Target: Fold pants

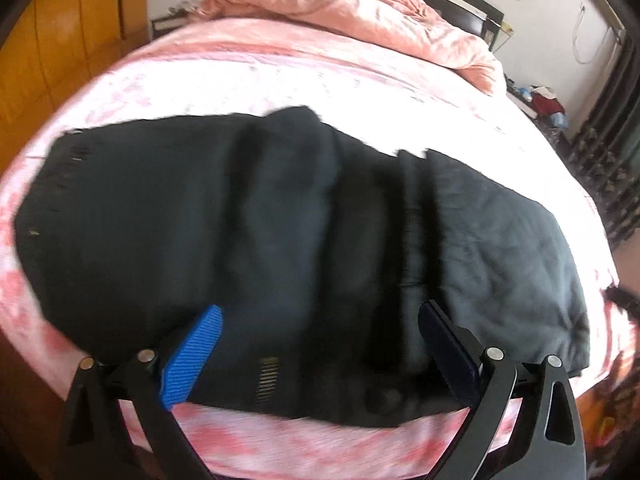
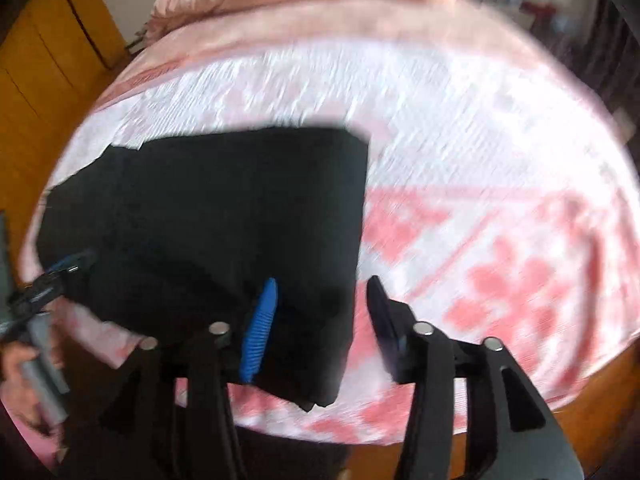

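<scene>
Bright daylight overexposes the pink-and-white patterned bedsheet (image 2: 460, 128); motion blur smears both fisheye views, whose edges curve and darken.

Each gripper has black linkage arms pinned with round silver rivets, wedge-shaped cut-outs in the outer links, and one ribbed bright-blue pad facing a dark navy one: left gripper (image 1: 320, 326), right gripper (image 2: 323, 304). At the right view's left edge a hand (image 2: 18, 372) wraps a grey handle.
</scene>
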